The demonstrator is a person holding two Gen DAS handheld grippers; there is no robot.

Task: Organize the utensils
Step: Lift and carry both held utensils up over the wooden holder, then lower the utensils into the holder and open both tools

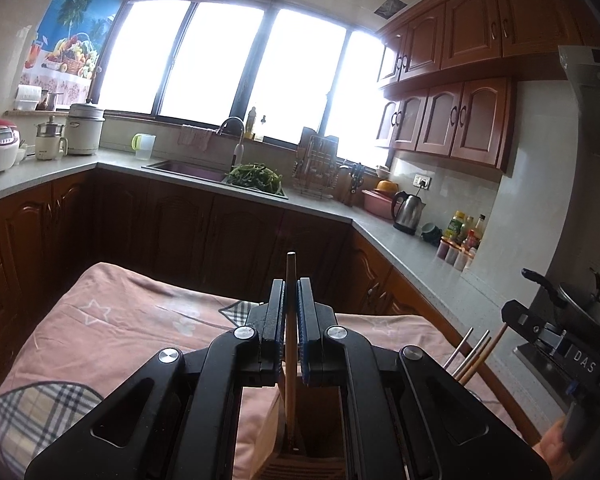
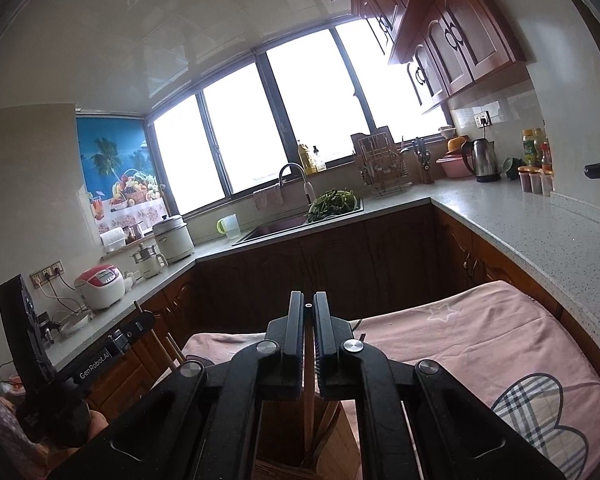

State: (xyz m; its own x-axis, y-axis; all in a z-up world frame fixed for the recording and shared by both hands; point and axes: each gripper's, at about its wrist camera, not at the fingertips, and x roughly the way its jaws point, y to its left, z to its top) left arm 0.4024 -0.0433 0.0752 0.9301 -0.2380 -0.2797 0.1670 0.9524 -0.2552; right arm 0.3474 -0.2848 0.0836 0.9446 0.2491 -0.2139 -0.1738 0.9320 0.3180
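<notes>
a: kitchen, daytime. the left gripper (image 1: 291, 292) pinches a wooden chopstick (image 1: 290, 344) upright between its pads, tip poking above the fingertips, lower end dropping into a wooden utensil holder (image 1: 300, 440) standing on the pink cloth (image 1: 120, 320).

b: and the other hand?

a: the right gripper (image 2: 308, 306) is pressed together on a second chopstick (image 2: 309, 404), a thin wooden shaft running down from between the jaws into the wooden holder (image 2: 332, 432) below it. a small round metal end shows at the top of the gap.

b: where does the holder sit?

a: on a table draped in the pink cloth (image 2: 480, 332), printed with stars and plaid hearts, directly under both grippers.

b: other utensils?

a: in the left wrist view, several more chopsticks (image 1: 474, 354), wooden and metal, lean up at the right, just beside the right gripper's body (image 1: 556, 344). in the right wrist view the left gripper's body (image 2: 100, 354) sits at lower left with chopstick ends (image 2: 172, 350) next to it.

b: background?

a: grey counter (image 1: 420, 248), a sink (image 1: 184, 168) with greens (image 1: 256, 176), a kettle (image 1: 408, 208).
</notes>
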